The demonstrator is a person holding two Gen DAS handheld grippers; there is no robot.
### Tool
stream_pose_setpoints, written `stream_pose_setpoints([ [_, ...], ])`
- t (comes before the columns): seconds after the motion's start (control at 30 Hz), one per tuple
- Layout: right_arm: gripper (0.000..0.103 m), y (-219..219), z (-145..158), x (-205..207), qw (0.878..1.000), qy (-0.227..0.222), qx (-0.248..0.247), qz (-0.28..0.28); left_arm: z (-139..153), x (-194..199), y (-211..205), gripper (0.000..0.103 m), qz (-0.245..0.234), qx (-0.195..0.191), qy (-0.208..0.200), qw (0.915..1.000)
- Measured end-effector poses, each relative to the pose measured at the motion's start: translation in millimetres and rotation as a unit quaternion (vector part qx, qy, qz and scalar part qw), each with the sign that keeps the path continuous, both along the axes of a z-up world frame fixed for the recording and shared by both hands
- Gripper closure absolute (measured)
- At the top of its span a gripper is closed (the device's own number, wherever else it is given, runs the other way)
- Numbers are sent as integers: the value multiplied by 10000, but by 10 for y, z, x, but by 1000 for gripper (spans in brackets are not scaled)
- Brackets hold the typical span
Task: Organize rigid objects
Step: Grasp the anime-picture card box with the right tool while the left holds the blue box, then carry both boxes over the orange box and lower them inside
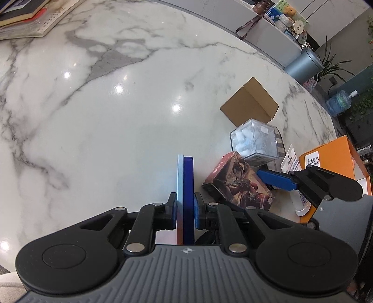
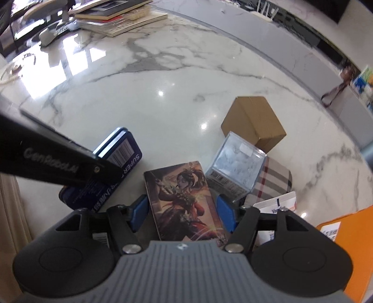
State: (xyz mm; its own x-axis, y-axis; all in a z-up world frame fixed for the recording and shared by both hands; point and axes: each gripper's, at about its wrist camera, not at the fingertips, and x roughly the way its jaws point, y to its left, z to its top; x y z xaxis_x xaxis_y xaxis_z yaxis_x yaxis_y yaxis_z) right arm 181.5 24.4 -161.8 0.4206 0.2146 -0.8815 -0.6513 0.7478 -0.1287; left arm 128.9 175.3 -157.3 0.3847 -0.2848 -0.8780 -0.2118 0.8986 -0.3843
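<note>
The marble worktop (image 1: 105, 105) is the biggest thing in both views, and most of it lies bare across the centre and left of the left wrist frame; that is the free room for setting things down. Books (image 1: 25, 16) sit in the upper left corner, and the curved far edge runs along the upper right, so placements are best kept toward the middle.

The clutter is bunched at lower right: an orange box (image 1: 331, 160), a brown carton (image 1: 251, 102), a clear cube (image 1: 254, 142) resting partly on a plaid pouch (image 2: 277, 179), and the picture box (image 2: 184, 200).

The left claw (image 1: 185, 211) is clamped on a thin blue tin (image 1: 186, 186), held on edge above the worktop. The right claw (image 2: 183, 213) stands open astride the picture box, pads beside its long sides without pressing.

For a good grip, I judge the right claw should centre on the box and close squarely, minding the cube just beside its right pad.
</note>
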Motion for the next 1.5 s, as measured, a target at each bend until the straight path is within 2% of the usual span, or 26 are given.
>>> stream_pose_setpoints([
  [0.2, 39, -102, -33, 174, 9958, 580, 586, -396, -29, 6, 11, 88, 52, 1, 38, 10000],
  [0.37, 40, -120, 19, 127, 9932, 672, 765, -567, 49, -33, 39, 88, 99, 0, -148, 9998],
  [0.57, 41, -293, 336, -34, 9880, 472, 1182, -873, 328, -189, 30, 88, 194, -60, -473, 9987],
  [0.8, 40, -719, 923, -326, 9742, -147, 1853, -1282, 930, -282, -205, 88, 46, -296, -1166, 9927],
  [0.97, 40, -1184, 1318, -532, 9576, -691, 2198, -1727, 1308, -255, -648, 88, -412, -599, -1593, 9846],
  [1.1, 40, -1637, 1468, -690, 9447, -967, 2226, -2206, 1444, -166, -1147, 88, -907, -902, -1652, 9779],
  [1.27, 40, -2269, 1411, -804, 9236, -1023, 2151, -3003, 1440, -42, -1890, 88, -1459, -965, -1428, 9742],
  [1.37, 40, -2617, 1305, -831, 9102, -916, 2156, -3415, 1354, 28, -2280, 88, -1587, -941, -1202, 9754],
  [1.5, 40, -2981, 1102, -811, 8958, -719, 2087, -3858, 1203, 151, -2683, 88, -1704, -683, -906, 9788],
])
